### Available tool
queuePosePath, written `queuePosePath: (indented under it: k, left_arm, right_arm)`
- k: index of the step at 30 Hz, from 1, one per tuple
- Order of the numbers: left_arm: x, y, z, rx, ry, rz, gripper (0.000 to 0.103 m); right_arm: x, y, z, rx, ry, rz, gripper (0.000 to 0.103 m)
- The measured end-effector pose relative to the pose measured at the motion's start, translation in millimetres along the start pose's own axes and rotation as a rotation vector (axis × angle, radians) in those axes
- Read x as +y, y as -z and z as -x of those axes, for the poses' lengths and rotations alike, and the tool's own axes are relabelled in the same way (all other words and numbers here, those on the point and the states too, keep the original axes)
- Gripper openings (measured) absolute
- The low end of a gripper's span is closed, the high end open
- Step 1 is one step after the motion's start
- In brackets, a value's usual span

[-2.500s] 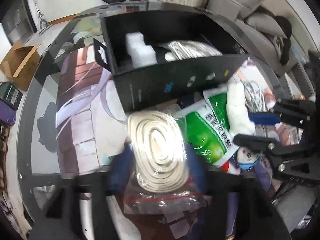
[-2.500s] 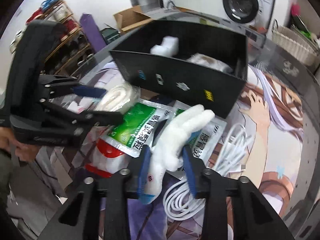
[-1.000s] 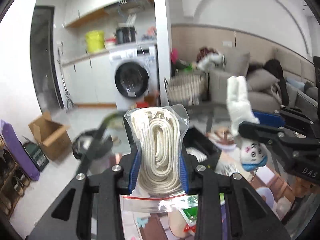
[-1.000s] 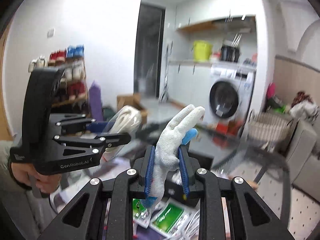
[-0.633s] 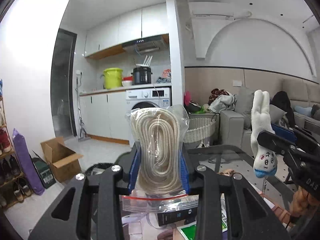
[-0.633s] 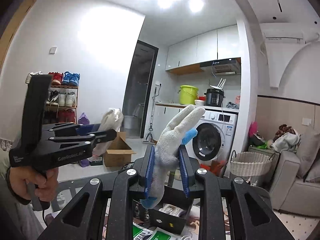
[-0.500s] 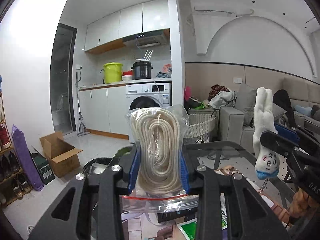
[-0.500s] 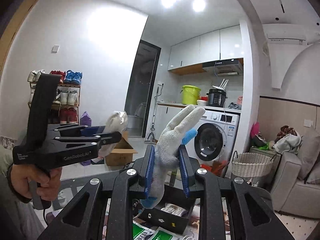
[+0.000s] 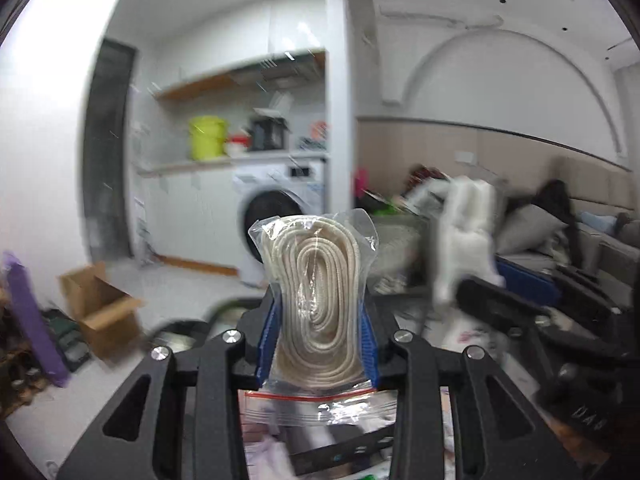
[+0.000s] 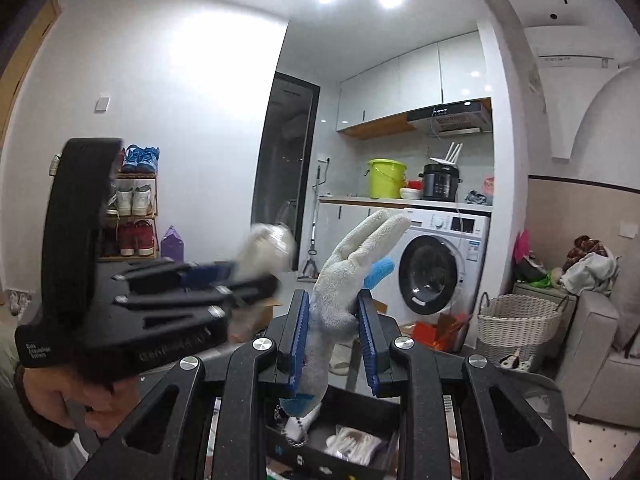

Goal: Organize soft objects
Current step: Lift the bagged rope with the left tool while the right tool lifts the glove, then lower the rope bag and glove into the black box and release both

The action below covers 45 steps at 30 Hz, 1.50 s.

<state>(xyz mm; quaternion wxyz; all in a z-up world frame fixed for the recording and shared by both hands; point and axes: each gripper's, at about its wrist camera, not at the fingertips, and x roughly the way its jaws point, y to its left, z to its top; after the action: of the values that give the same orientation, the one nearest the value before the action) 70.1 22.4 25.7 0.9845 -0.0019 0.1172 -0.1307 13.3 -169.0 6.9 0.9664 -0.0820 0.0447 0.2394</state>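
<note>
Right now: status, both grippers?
Left gripper shut on bagged rope. Right gripper shut on plush toy. Both held aloft above black bin. Nothing blocking.

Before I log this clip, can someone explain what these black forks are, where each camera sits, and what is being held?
There is no robot here. A person holds a hand-operated gripper in each hand, and each carries a wide-angle camera looking forward along its two fingers, so the black prongs at the bottom of each picture are the gripper itself.

In the left wrist view, the left gripper is shut on a clear zip bag of coiled rope, held upright between blue pads. The right gripper shows blurred at the right edge.

In the right wrist view, the right gripper is shut on a white plush toy with a blue bit at its lower end. The left gripper and the hand holding it appear on the left.

Both point roughly level into the room, so little of the table shows; a black box with pale items inside sits below.
</note>
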Motion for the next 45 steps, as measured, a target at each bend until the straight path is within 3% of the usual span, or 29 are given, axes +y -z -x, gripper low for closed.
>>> queuePosePath:
  k: [7,16,20,24,33,37,45]
  left_arm:
    - [11,-5,-40,0.034,-0.039,0.079,0.034]
    - [-2,0,-43,0.043,-0.053,0.025,0.034]
    - [0,6,-63,0.15,-0.044,0.047,0.034]
    - [7,22,-96,0.332,-0.015,0.084,0.034]
    - [10,63,-139,0.613,0.016,0.179,0.034]
    - [0,71,-147,0.665,-0.003,0.159,0.035]
    - [-20,85,-149,0.769,0.024,0.093,0.036]
  right_arm:
    - [-21,-4,-58,0.056,0.023,-0.068,0.024]
    - [-30,7,-82,0.09,0.057,-0.057,0.024]
    - [-31,14,-91,0.121,0.059,-0.053,0.024]
    - [-40,27,-109,0.188,0.055,-0.077,0.024]
    - [-57,80,-159,0.466,0.018,-0.189,0.024]
    - [-57,106,-177,0.585,-0.012,-0.221,0.024]
    - [-66,134,-194,0.704,-0.049,-0.272,0.024]
